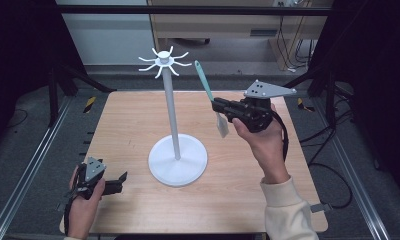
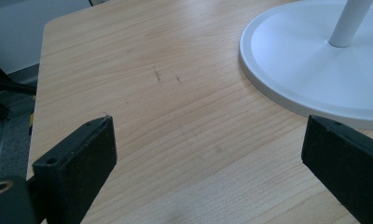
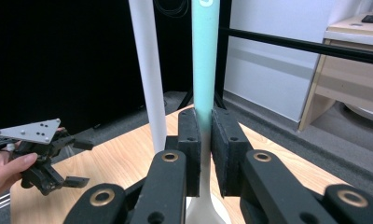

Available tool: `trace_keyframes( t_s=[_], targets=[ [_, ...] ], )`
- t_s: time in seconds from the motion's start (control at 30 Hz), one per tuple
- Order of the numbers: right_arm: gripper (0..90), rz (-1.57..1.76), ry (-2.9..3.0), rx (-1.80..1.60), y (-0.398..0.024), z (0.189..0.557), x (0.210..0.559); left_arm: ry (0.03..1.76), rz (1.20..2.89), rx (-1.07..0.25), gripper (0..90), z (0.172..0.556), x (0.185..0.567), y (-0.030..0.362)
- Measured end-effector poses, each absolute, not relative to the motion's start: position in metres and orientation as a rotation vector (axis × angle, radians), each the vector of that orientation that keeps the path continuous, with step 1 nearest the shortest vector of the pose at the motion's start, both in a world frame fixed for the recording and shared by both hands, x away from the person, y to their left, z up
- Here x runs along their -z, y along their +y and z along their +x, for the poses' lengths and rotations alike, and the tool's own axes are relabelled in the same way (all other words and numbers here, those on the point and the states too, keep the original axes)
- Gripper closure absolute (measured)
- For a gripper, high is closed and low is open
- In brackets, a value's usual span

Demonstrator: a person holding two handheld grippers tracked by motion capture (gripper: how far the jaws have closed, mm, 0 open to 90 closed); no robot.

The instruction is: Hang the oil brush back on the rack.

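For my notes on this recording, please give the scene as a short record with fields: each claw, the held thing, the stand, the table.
right claw: shut on the teal spatula, raised above the table
teal spatula: handle up, pale blade down
left claw: open, holds nothing, low near the table's front left
white stand: upright at table centre, hooks on top bare
table: light wood

in the right gripper view we lose the top of the spatula (image 3: 205, 56) past the upper edge, and its blade sinks behind the right gripper (image 3: 205, 154). in the left gripper view the stand (image 2: 315, 65) is cut off, its pole ending at the top edge.
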State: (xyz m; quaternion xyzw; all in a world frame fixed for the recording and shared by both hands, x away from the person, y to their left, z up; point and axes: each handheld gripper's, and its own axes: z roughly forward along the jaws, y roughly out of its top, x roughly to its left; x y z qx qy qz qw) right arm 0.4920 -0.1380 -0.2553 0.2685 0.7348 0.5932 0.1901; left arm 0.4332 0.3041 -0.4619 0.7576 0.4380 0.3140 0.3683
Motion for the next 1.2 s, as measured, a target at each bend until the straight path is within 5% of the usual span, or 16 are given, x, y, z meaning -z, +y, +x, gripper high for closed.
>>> trace_keyframes(
  t_s=[1.2],
  targets=[
    [82.5,0.657,2.046,-1.738,-0.1346,0.4847,0.2508,1.122,1.946,-0.806,2.8,0.4335,0.4611,0.3045]
  ],
)
